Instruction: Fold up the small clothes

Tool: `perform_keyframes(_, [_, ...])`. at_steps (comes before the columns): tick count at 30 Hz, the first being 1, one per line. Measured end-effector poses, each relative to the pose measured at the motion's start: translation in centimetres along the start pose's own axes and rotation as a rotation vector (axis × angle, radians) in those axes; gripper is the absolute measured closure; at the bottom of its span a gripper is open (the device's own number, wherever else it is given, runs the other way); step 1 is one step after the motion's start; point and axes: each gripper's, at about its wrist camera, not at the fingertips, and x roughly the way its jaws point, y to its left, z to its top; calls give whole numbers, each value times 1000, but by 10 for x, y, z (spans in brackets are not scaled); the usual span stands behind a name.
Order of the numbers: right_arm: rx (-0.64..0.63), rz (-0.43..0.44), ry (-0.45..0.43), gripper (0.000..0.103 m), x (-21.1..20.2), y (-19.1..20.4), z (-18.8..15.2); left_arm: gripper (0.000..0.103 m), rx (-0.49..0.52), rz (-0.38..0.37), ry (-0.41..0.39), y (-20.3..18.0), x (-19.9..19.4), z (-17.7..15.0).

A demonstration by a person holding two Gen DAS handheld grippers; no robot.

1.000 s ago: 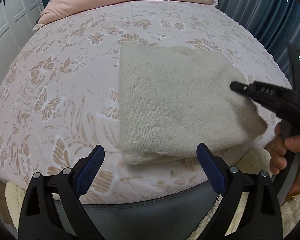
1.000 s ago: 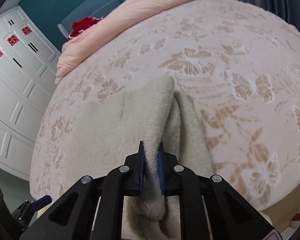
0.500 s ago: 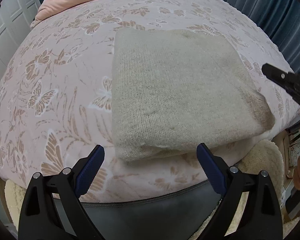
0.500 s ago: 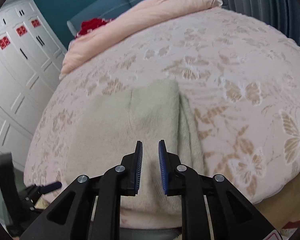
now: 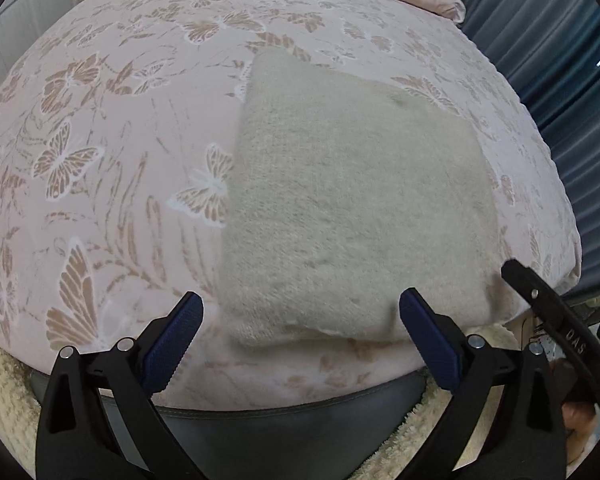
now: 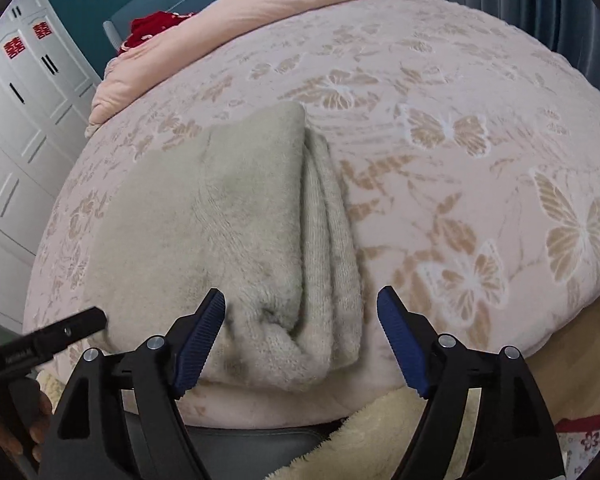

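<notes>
A beige knitted garment [image 5: 352, 208] lies folded flat near the front edge of the bed; in the right wrist view [image 6: 236, 240] its stacked folded layers show along its right side. My left gripper [image 5: 300, 332] is open and empty, just in front of the garment's near edge. My right gripper [image 6: 300, 336] is open and empty, just in front of the garment's near right corner. The right gripper's finger [image 5: 556, 312] shows at the lower right of the left wrist view.
The bed has a pink butterfly-patterned cover [image 5: 100, 160] and a grey base [image 5: 284, 436]. A pink duvet [image 6: 260, 12] and a red item [image 6: 152, 28] lie at the head. White wardrobes [image 6: 16, 120] stand left, blue curtains [image 5: 560, 60] right. A cream fluffy rug [image 6: 372, 436] lies below.
My right gripper let go of the garment's folded edge, opened wide and pulled back. The garment now lies flat. My left gripper stayed open and shifted slightly right.
</notes>
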Motion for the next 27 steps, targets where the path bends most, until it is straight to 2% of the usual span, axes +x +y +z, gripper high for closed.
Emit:
perform_keyframes(5, [44,26,66,17,32,1,-6,6,-129,-79,35,25,24,18])
perform_keyframes(11, [147,121,89,5,52,-11,-4,5,-158,-125,86,18,54,30])
perform_keyframes(22, [161,213,39,5,60,-13,1,5,-169,-120,84,6,70,39])
perform_keyframes(24, [164,231,42,11,59,-13,2,5,-171,-134,92,8,70,40])
perform_keyframes(25, [174,259,51,24,60,-15,3,5,-173,-146,98,9,69,40])
perform_keyframes(26, [194,294,66,33,61,-16,3,7,-170,-158,103,9,68,40])
perform_keyframes(27, [215,309,70,36,61,-19,3,12,-169,-170,100,10,65,40])
